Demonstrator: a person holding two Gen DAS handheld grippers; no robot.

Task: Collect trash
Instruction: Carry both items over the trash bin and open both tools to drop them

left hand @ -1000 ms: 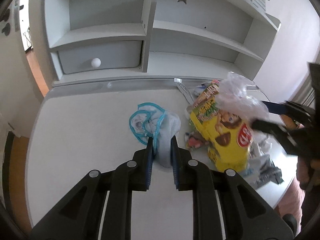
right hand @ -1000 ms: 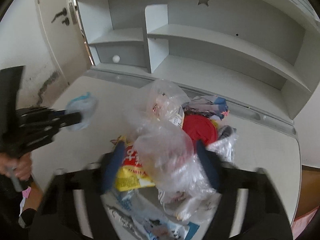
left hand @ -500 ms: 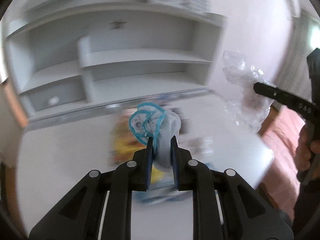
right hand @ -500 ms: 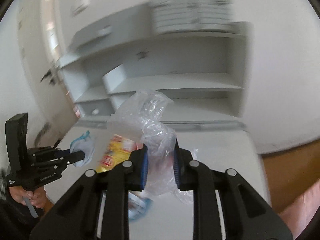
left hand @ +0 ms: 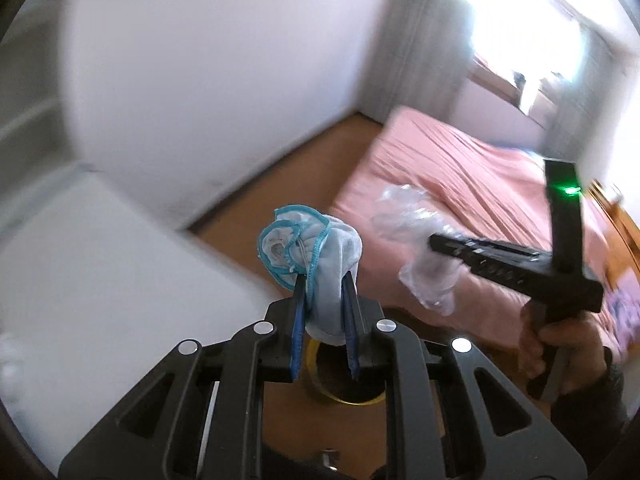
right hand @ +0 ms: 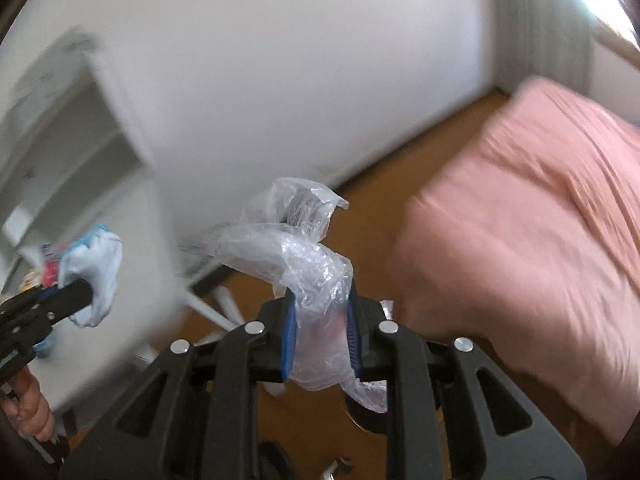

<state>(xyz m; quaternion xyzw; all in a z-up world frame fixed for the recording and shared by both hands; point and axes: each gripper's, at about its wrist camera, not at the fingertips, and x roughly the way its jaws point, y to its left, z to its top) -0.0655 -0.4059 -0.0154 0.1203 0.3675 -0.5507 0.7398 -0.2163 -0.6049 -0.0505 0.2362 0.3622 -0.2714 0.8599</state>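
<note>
Both tongs loaded, trash in the air, no bin clearly in sight.

Left tongs (left hand: 323, 296) are pressed onto a crumpled white cloth with blue trim (left hand: 310, 250), bunched above the blue pads (left hand: 298, 320) with a tail hanging below. Right tongs (right hand: 321, 312) pinch a wad of clear plastic bag (right hand: 304, 248), loose ends sticking up and trailing under. Both items look very light, soft and floppy, nothing fragile. The film is probably slippery, so hold it by the thick wad, not a single layer; the cloth is best held mid-bunch, as it is. Both hang over a wooden floor (right hand: 372, 200), the white surface (left hand: 100, 280) to the left, a pink bed (right hand: 540, 240) to the right. A yellow ring (left hand: 344, 396) sits below the left tongs; I can't tell what it is.
</note>
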